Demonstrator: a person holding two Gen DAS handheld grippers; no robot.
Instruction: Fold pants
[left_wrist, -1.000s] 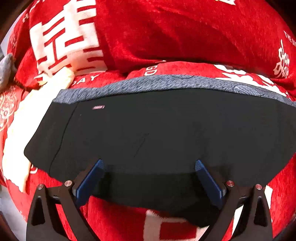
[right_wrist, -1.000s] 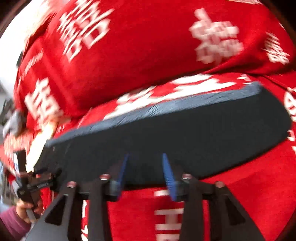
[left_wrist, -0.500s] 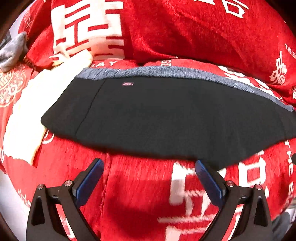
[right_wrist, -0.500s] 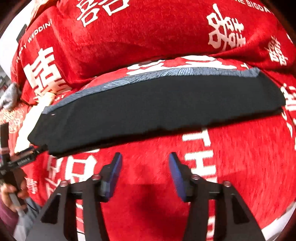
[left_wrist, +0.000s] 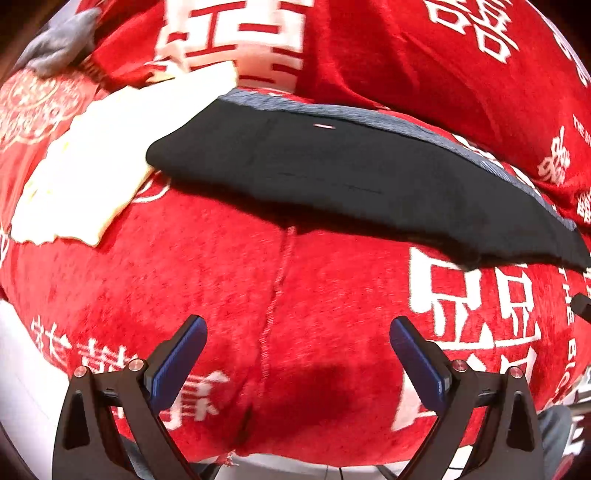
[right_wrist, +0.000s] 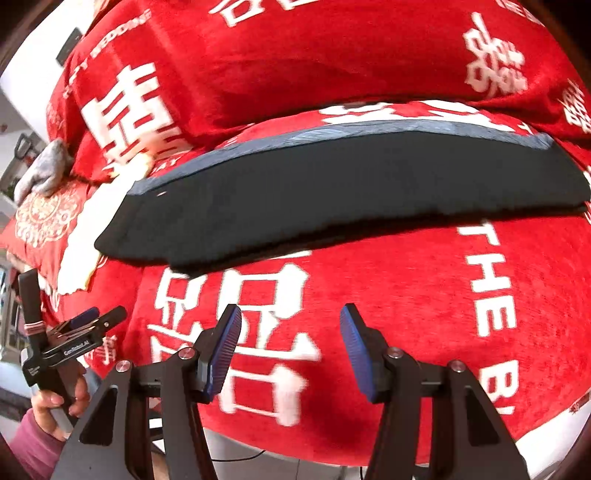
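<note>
Your left gripper (left_wrist: 297, 354) is wide apart with nothing in it — it hangs over the red blanket (left_wrist: 314, 295), near you. Your right gripper (right_wrist: 290, 343) has just been opening and holds nothing too. The black pants (right_wrist: 332, 188) lie folded in a long strip farther back, by the cream cloth (left_wrist: 92, 166) at their left end.
</note>
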